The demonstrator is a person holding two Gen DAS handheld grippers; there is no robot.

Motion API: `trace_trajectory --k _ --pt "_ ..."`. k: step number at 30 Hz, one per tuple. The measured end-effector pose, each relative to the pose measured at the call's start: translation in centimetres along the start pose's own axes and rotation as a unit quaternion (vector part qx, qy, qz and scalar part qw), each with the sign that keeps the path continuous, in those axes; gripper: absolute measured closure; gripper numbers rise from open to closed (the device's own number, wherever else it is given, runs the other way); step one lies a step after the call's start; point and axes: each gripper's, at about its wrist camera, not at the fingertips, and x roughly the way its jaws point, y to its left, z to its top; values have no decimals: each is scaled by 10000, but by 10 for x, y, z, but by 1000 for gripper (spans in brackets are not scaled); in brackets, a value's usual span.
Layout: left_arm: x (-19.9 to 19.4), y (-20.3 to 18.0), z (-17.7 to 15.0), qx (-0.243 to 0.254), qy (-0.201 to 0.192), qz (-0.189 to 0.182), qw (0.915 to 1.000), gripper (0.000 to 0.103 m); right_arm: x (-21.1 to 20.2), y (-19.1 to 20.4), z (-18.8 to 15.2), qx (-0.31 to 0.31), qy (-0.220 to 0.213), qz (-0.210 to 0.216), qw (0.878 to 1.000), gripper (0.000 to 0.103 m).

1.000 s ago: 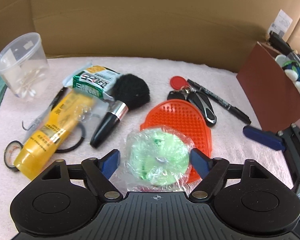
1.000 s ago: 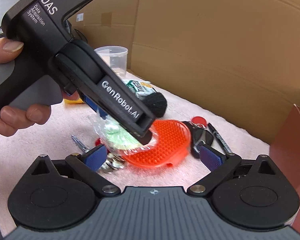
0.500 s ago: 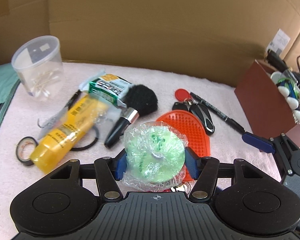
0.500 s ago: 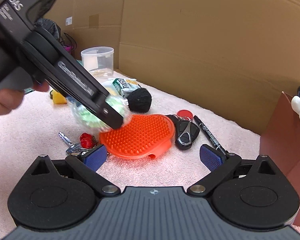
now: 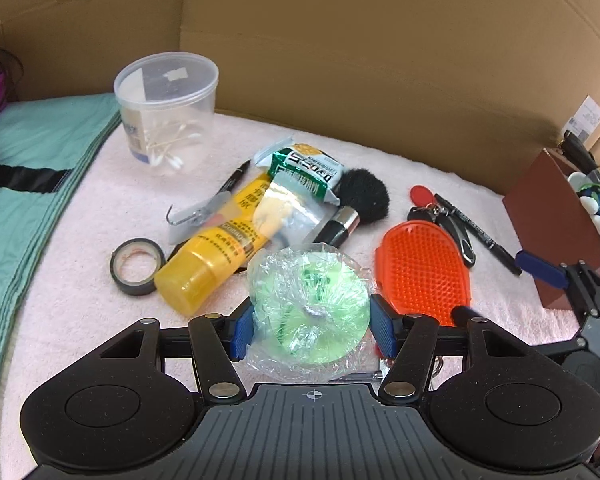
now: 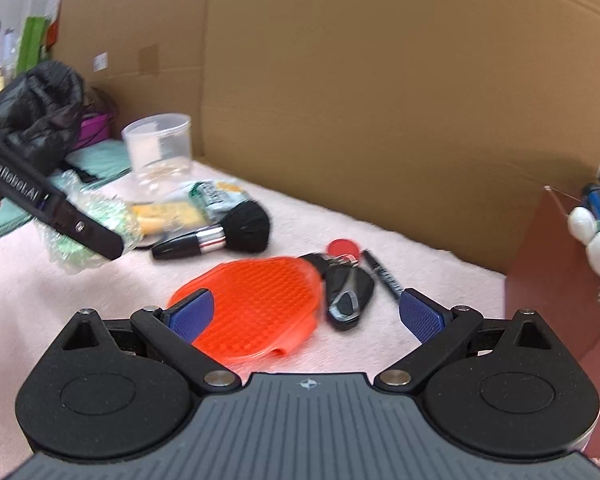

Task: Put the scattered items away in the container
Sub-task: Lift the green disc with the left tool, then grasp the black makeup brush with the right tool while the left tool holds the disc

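Now, wrapped green disc (image 5: pixel 310 308) clamped between left claw (image 5: pixel 312 330)

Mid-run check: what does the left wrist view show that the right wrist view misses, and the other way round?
Only the left wrist view: the tape roll, the metal hook, and the left gripper shut on the wrapped green item.

Only the right wrist view: the black bag at far left, and the right gripper open above the orange brush.

Both: the clear tub, makeup brush, key fob, marker and brown container.
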Motion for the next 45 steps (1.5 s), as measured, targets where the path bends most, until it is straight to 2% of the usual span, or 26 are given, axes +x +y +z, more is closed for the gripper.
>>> trace_trajectory --k 6,11,14,16,19,21,24,29,34,38,42,43,44,45 --pt "-6 5 -2 4 -29 -59 10000 43 2 15 -2 -140 82 107 9998 4" --pt "-6 2 -2 59 -26 -153 9999 43 12 -2 7 -150 25 -944 9954 4" --pt "-5 -3 -4 150 -21 -196 9997 43 25 -6 7 -362 62 -1186 9923 5" --pt "-5 -6 -5 216 -7 -222 9995 42 34 -11 8 -410 100 -1233 9915 10" --pt "-6 -5 -5 249 -5 -255 9994 42 42 -34 13 128 185 -998 9948 19" --pt "-7 -2 -4 230 -32 -236 9995 42 44 -47 17 474 187 -916 9945 22" --pt "-9 5 -1 180 -70 -147 9997 42 42 -49 22 653 174 -717 9951 24" --pt "-8 16 5 2 -88 7 10000 42 43 -26 39 694 102 -153 9974 23" --pt "-4 30 16 -203 -109 124 9997 42 76 15 53 376 366 190 9984 23" --pt "-3 38 22 -357 -66 0 9993 42 104 21 63 673 612 439 9949 22" --pt "-5 35 21 -303 -127 16 9995 42 129 25 65 930 814 662 9901 30" --pt "-5 35 20 -288 -142 24 9995 42 129 26 63 909 747 655 9909 33" --pt "-5 34 19 -255 -166 40 9995 43 129 29 63 837 748 657 9915 38" --pt "-5 33 18 -221 -182 55 9996 43 126 32 63 731 752 686 9921 53"
